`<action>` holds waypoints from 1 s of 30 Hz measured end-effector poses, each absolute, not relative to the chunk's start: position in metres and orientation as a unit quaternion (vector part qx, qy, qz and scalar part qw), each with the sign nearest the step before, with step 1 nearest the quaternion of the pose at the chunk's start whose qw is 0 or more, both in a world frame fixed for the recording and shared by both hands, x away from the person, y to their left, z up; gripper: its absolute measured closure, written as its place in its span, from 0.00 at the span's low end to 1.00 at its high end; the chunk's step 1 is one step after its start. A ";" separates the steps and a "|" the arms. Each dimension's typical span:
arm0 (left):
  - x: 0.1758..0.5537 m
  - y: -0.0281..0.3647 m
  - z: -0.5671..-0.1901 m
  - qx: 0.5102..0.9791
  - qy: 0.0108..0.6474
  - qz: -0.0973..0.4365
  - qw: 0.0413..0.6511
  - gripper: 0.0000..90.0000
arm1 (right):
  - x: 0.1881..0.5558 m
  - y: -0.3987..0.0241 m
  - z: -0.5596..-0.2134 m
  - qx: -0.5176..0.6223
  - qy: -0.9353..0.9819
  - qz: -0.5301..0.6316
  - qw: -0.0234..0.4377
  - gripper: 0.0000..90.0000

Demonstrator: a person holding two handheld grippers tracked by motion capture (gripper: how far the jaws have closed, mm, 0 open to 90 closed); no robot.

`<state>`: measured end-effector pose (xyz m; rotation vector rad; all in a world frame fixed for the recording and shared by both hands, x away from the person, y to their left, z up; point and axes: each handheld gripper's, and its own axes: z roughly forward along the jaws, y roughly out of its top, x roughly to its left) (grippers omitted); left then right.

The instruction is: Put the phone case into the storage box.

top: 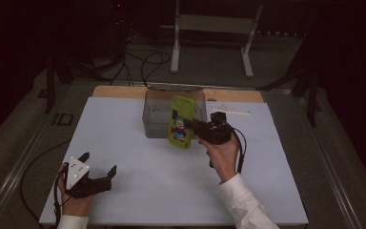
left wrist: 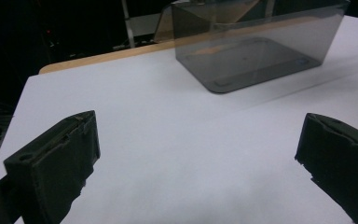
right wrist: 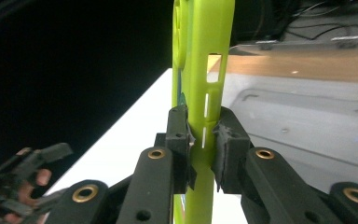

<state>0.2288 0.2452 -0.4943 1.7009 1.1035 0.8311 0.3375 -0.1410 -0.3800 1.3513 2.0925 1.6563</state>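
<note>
**Green phone case held over the clear box**

The right gripper [top: 194, 125] has its fingers [right wrist: 179, 135] pressed shut on a lime-green phone case [top: 181, 122], pinching it across its thin edge; the right gripper view shows the pads squeezing the case on both sides. In the high view the case, with a cartoon figure on its face, is lifted above the counter [top: 138, 157], in front of and partly over the near wall of a clear smoky plastic box [top: 155, 112]. The left gripper [top: 100, 164] sits low near the counter's front left corner, well apart from the box, its fingers [left wrist: 56, 158] spread wide with only bare white counter between them
</note>
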 end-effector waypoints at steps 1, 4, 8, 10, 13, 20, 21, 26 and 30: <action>0.229 0.246 -0.495 0.691 0.448 0.339 0.455 0.00 | 0.338 -0.142 -0.379 0.452 0.698 0.551 0.077 0.87; 0.230 0.245 -0.497 0.689 0.450 0.343 0.452 0.00 | 0.341 -0.145 -0.373 0.454 0.698 0.547 0.087 0.87; 0.230 0.242 -0.499 0.690 0.447 0.348 0.451 0.00 | 0.347 -0.149 -0.366 0.459 0.697 0.542 0.097 0.87; 0.229 0.240 -0.500 0.690 0.445 0.350 0.451 0.00 | 0.349 -0.150 -0.363 0.461 0.698 0.538 0.103 0.87; 0.229 0.238 -0.501 0.692 0.444 0.353 0.447 0.00 | 0.353 -0.151 -0.357 0.464 0.699 0.533 0.108 0.87; 0.231 0.234 -0.504 0.694 0.443 0.360 0.438 0.00 | 0.365 -0.152 -0.350 0.476 0.702 0.519 0.106 0.87; 0.231 0.234 -0.504 0.695 0.443 0.361 0.436 0.00 | 0.367 -0.152 -0.349 0.477 0.704 0.515 0.105 0.87; 0.231 0.234 -0.504 0.693 0.444 0.363 0.438 0.00 | 0.376 -0.150 -0.346 0.482 0.712 0.501 0.104 0.87; 0.231 0.235 -0.504 0.692 0.444 0.364 0.438 0.00 | 0.383 -0.147 -0.343 0.486 0.716 0.489 0.108 0.87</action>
